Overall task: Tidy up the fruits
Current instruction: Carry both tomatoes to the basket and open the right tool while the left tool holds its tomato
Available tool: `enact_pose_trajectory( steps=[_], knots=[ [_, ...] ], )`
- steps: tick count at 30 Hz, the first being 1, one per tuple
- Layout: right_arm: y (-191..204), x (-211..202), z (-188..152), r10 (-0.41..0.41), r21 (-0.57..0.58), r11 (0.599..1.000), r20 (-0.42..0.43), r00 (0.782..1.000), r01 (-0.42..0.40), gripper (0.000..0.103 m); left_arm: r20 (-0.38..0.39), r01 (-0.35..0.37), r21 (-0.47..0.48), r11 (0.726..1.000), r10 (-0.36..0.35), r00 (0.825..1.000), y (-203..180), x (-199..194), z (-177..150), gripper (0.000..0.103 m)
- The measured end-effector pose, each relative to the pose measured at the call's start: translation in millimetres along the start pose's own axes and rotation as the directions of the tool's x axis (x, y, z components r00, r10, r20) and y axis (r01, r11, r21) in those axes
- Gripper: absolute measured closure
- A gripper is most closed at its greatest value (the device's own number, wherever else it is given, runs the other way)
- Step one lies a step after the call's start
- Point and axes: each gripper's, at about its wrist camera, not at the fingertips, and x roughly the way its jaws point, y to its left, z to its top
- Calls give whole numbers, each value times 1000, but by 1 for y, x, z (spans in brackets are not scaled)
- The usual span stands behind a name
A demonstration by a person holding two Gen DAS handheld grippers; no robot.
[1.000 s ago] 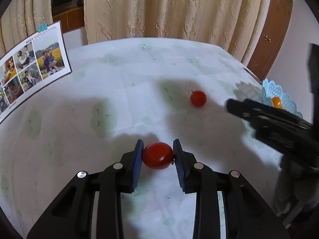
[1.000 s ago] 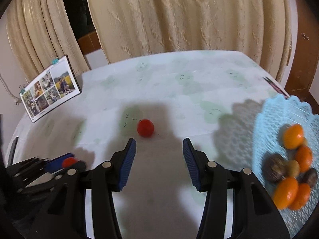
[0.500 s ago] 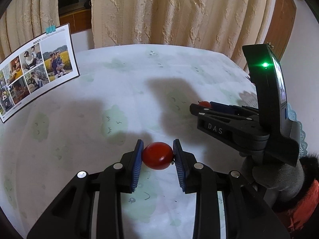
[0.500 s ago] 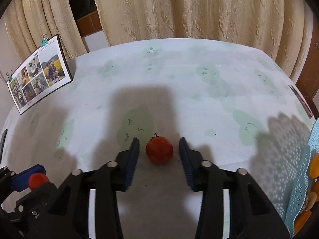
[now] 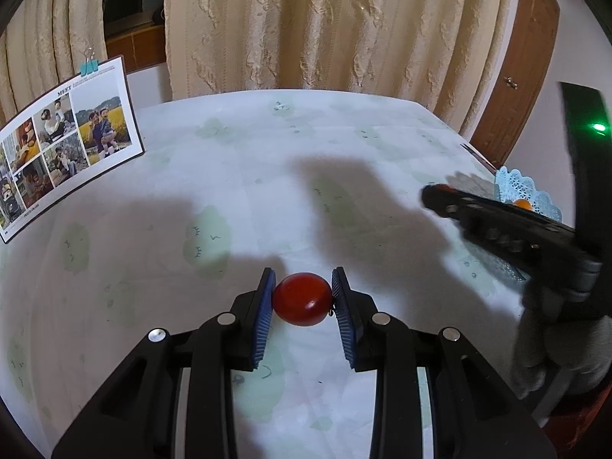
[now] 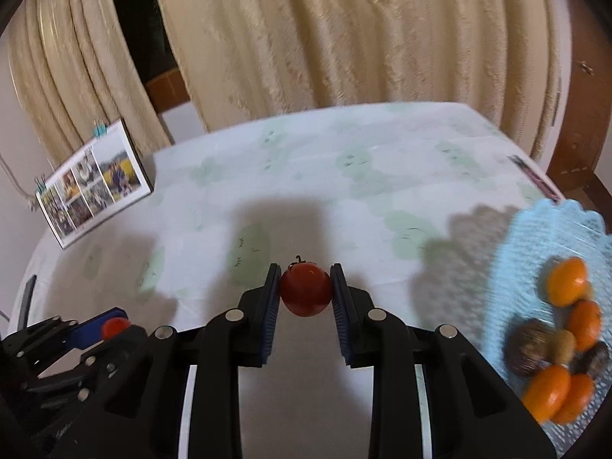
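Gripping two fruits at once here, one in each tool. My left gripper (image 5: 302,300) has its ribbed blue pads (image 5: 264,317) clamped on a glossy red oval tomato (image 5: 301,299), held just above the pale tablecloth with faint green cloud prints (image 5: 237,176). From the right wrist camera I can see that left gripper low at the left edge (image 6: 111,325), its red fruit peeking out between the blue pads.

Over on my right gripper (image 6: 305,293), the jaws have just been closing, and both pads now press the sides of a round red cherry tomato with a small dark stem (image 6: 305,292). It sits pinched between the fingertips, clear of the cloth as far as I can judge, though the view is smeared with motion blur. In the left wrist camera the right gripper shows as a dark blurred shape at the right (image 5: 497,225); what it carries is hidden from that side.

The light blue lacy plastic basket (image 6: 550,229) stands at the right edge of the table, well apart from both tomatoes. Inside it I make out several orange citrus fruits (image 6: 568,281) and a few brown round ones (image 6: 529,348), bunched together.

At the far left a photo collage card with teal binder clips (image 5: 69,145) leans upright, cream curtains (image 5: 325,26) hanging behind the table.
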Motion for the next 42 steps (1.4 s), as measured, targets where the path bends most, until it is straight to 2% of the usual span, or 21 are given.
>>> enact_pose_trajectory(
  steps=[11,21,22,26,30,34,37,42],
  knots=[
    [-70,-63,-17,-82,157,985,94,992,66,76,16,13,29,999,-14,1000,-16,-7,-1,72],
    [-126,-63,-13,-165,240,960,75,983,143,76,31,33,62,998,-35,999,-37,-15,1,72],
    [-132,-63,-13,-169,254,956,72,983,146,75,32,33,65,997,-36,999,-39,-16,1,72],
    [-144,-70,-16,-171,299,945,97,981,135,57,35,36,78,996,-39,999,-47,-17,4,72],
    [-156,-87,-23,-182,329,935,134,974,130,57,38,46,102,994,-50,998,-60,-18,6,72],
    [-164,-111,-39,-257,354,918,187,948,179,56,40,69,142,988,-76,996,-82,-19,9,72],
    [-169,-128,-55,-315,375,901,216,924,219,48,39,92,175,980,-100,994,-101,-19,10,72],
    [-174,-146,-78,-392,396,875,238,889,280,48,34,131,227,965,-142,989,-134,-16,14,72]
  ],
)
